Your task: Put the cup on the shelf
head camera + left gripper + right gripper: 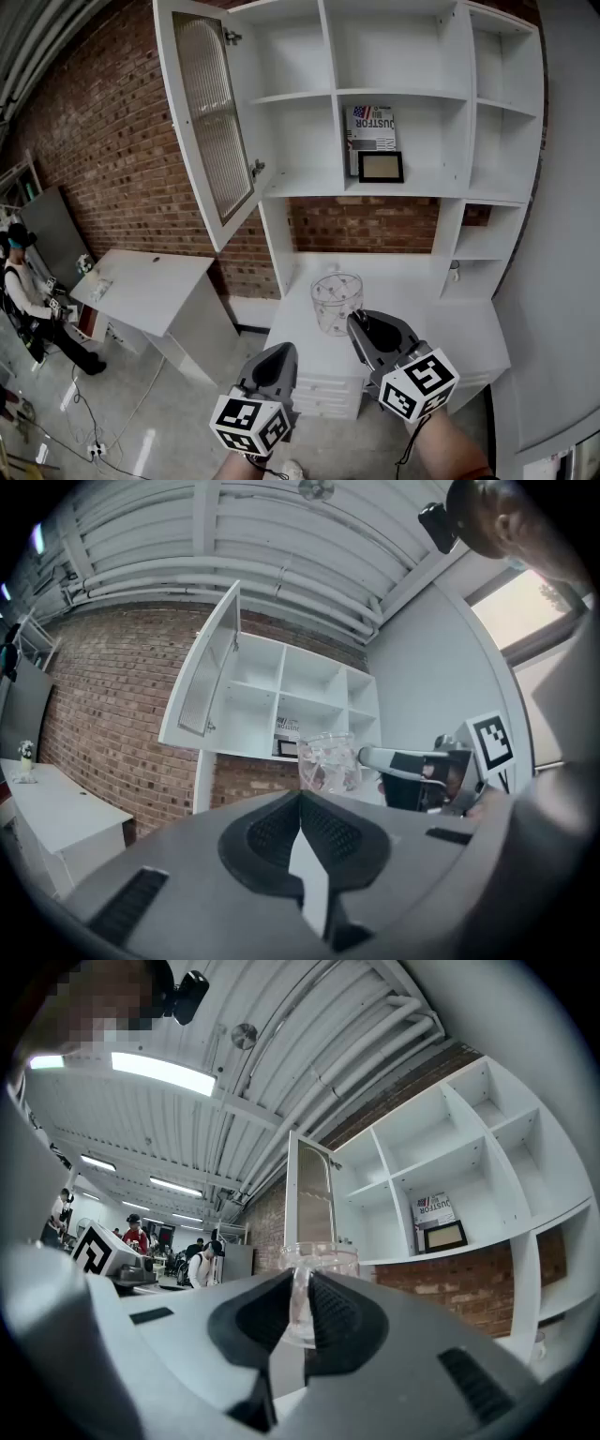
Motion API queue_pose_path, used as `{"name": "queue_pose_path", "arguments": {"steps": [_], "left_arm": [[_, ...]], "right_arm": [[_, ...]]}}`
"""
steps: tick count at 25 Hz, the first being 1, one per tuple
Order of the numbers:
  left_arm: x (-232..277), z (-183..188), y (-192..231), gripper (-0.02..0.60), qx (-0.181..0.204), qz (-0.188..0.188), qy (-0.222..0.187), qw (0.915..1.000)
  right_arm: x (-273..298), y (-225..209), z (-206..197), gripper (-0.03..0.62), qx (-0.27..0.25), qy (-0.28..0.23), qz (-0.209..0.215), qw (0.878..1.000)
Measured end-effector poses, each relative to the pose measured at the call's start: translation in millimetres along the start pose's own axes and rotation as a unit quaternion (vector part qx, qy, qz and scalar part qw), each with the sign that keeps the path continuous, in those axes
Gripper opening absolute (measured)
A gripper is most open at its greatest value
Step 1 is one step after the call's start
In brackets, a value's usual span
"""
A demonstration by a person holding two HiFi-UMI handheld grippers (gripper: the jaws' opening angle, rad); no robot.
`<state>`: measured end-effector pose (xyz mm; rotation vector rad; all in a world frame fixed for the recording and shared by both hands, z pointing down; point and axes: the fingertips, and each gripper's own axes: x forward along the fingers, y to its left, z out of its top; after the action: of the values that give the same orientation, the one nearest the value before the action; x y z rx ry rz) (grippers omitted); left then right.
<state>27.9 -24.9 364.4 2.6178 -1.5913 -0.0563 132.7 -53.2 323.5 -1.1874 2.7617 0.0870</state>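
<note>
Head view: the clear cup (337, 302) is held over the white worktop (478, 339), below the shelf (309, 187). A book (372, 127) and a frame (381, 167) are noted on the shelf, and a door (208, 122) is swung open on the left.
Left gripper view: the left tool (300, 810) is closed, with nothing gripped.
Right gripper view: the right tool (301, 1288) is clamped narrowly on the cup's wall.

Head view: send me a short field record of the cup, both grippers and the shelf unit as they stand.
cup: clear plastic cup, not yet on the shelf
right gripper: shut on the cup's wall
left gripper: shut, empty
shelf: white shelf unit, ribbed glass door open
middle compartment: book, black picture frame
</note>
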Motion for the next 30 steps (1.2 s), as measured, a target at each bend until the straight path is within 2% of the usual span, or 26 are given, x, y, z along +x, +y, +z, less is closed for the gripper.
{"name": "queue_pose_path", "arguments": {"steps": [19, 30], "left_arm": [[-0.8, 2.4, -4.5, 0.006, 0.002, -0.009, 0.000, 1.0000], [-1.8, 7.2, 12.3, 0.006, 0.005, -0.013, 0.000, 0.9999]], "right_arm": [[-1.9, 2.5, 6.3, 0.031, 0.010, -0.003, -0.001, 1.000], [15.8, 9.0, 6.2, 0.031, 0.014, -0.003, -0.005, 1.000]]}}
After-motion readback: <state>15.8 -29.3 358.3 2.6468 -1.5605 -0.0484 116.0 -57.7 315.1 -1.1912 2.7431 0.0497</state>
